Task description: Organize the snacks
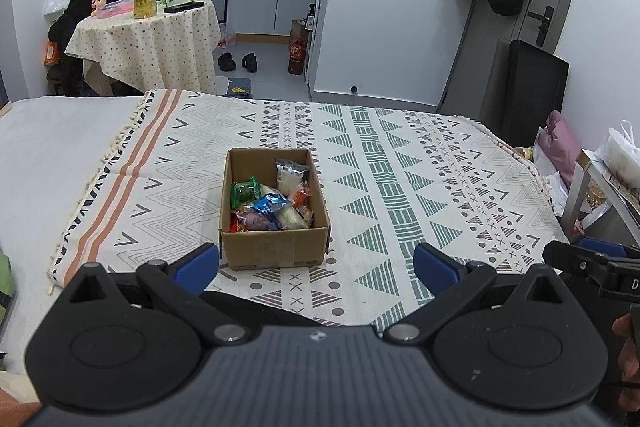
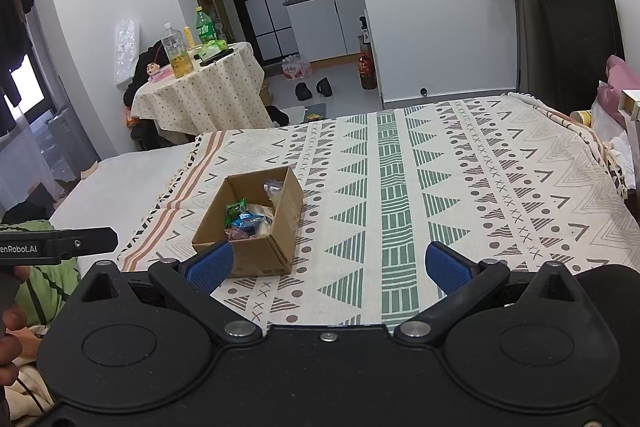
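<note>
An open cardboard box (image 1: 276,251) sits on the patterned blanket (image 1: 400,187). It holds several wrapped snacks: a green packet (image 1: 245,190), a blue packet (image 1: 269,206) and a grey-and-white pouch (image 1: 290,174). My left gripper (image 1: 316,267) hangs open just in front of the box, nothing between its blue pads. In the right wrist view the same box (image 2: 260,255) lies ahead to the left, partly behind the left blue pad (image 2: 210,265). My right gripper (image 2: 328,267) is open and holds nothing, over bare blanket (image 2: 440,167).
The blanket covers a bed with a plain white sheet (image 1: 60,147) on its left. Beyond stand a round clothed table (image 1: 148,39) with bottles, a kitchen nook, shoes on the floor and a dark panel (image 1: 532,91). A metal rack (image 1: 600,187) and bags crowd the right edge.
</note>
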Demonstrator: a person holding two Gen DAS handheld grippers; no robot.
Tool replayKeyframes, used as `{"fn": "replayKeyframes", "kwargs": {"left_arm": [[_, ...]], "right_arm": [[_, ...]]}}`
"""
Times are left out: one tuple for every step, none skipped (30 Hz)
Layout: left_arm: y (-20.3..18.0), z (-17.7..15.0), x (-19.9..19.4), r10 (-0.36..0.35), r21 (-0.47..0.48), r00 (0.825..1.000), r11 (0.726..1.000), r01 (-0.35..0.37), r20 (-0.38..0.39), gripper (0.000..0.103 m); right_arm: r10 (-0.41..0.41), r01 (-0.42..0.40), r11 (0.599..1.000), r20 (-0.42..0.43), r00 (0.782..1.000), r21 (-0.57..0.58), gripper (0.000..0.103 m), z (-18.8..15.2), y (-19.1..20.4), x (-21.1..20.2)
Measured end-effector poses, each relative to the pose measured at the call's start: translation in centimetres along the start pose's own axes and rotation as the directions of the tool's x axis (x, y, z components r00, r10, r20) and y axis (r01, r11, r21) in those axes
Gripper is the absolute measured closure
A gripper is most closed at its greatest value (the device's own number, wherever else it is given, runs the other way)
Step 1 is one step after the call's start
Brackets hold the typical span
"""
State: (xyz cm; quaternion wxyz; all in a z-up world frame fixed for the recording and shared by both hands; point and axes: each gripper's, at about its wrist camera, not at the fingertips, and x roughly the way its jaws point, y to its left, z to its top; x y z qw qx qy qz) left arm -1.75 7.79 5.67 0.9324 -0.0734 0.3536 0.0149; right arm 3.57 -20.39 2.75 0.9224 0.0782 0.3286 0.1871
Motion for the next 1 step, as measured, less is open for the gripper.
{"fn": "replayKeyframes", "kwargs": {"left_arm": [[-0.04, -0.04, -0.02, -0.001, 0.000, 1.000, 1.000, 0.001, -0.001, 0.000]], "right_arm": [[0.000, 0.000, 1.000, 0.000, 1.000, 0.000, 0.000, 0.05, -0.08, -0.01]]}}
